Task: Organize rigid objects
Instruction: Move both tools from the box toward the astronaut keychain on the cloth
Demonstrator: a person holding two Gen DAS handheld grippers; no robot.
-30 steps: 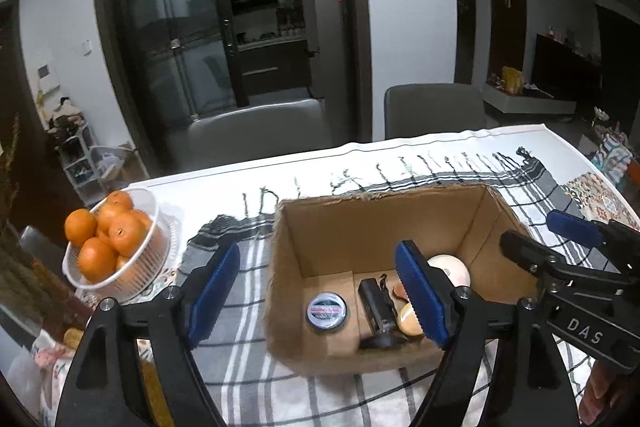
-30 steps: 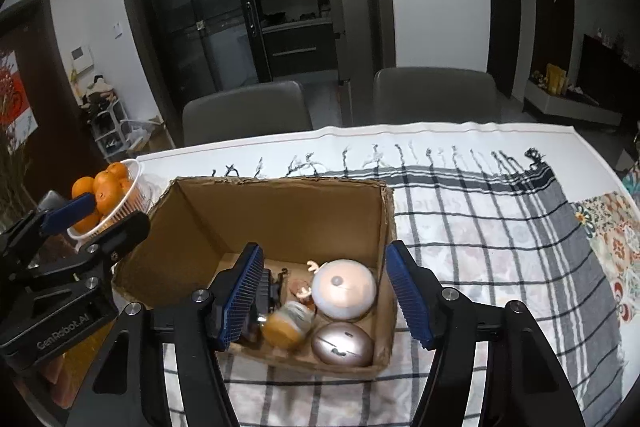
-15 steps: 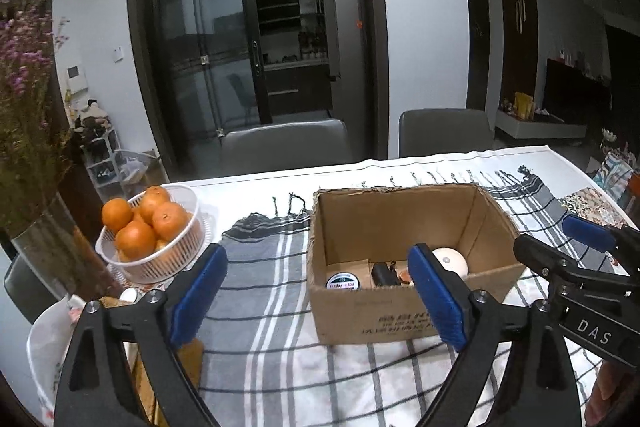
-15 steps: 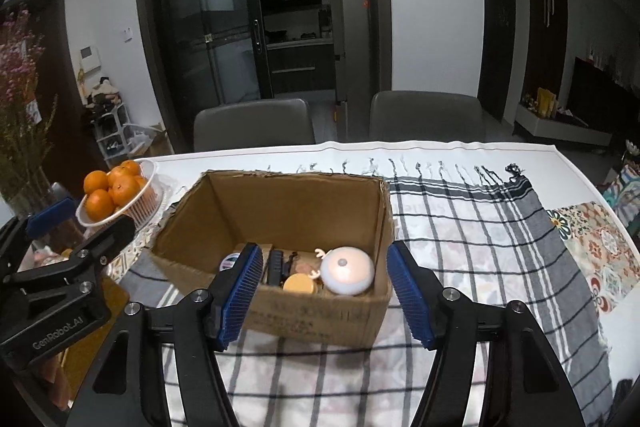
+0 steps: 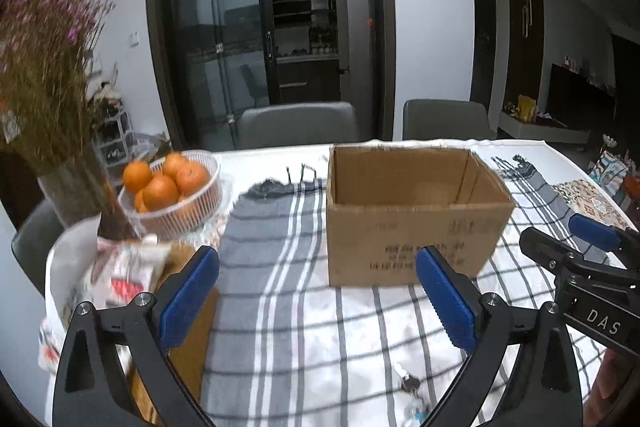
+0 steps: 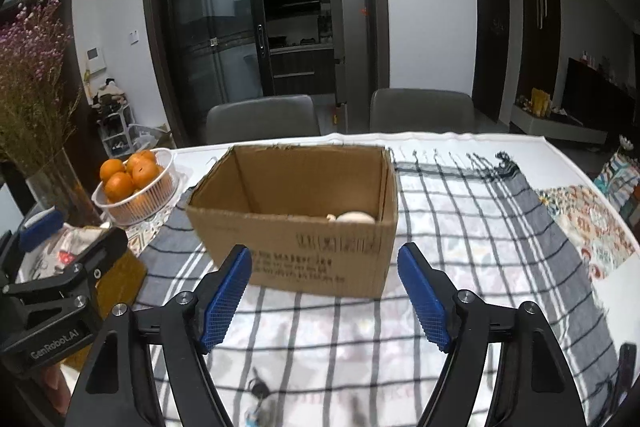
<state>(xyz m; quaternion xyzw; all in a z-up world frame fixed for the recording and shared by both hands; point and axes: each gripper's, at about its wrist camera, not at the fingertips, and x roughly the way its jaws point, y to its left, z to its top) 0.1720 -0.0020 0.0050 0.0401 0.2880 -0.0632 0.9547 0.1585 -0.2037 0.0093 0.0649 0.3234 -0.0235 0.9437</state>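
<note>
An open cardboard box stands on the checked cloth in the middle of the table. Only a white rounded object peeks over its near wall in the right wrist view; the rest of its contents are hidden. My left gripper hangs in front of the box, its jaws opening wide with nothing between them. My right gripper is also in front of the box, jaws opening and empty. A small set of keys lies on the cloth near the front edge.
A white basket of oranges sits left of the box. A glass vase with dried purple flowers stands at the far left, with a printed packet beside it. Two grey chairs stand behind the table.
Both grippers have pulled back from over the box toward the table's near edge, and their jaws have spread wider. The box contents have dropped out of sight behind its front wall.
</note>
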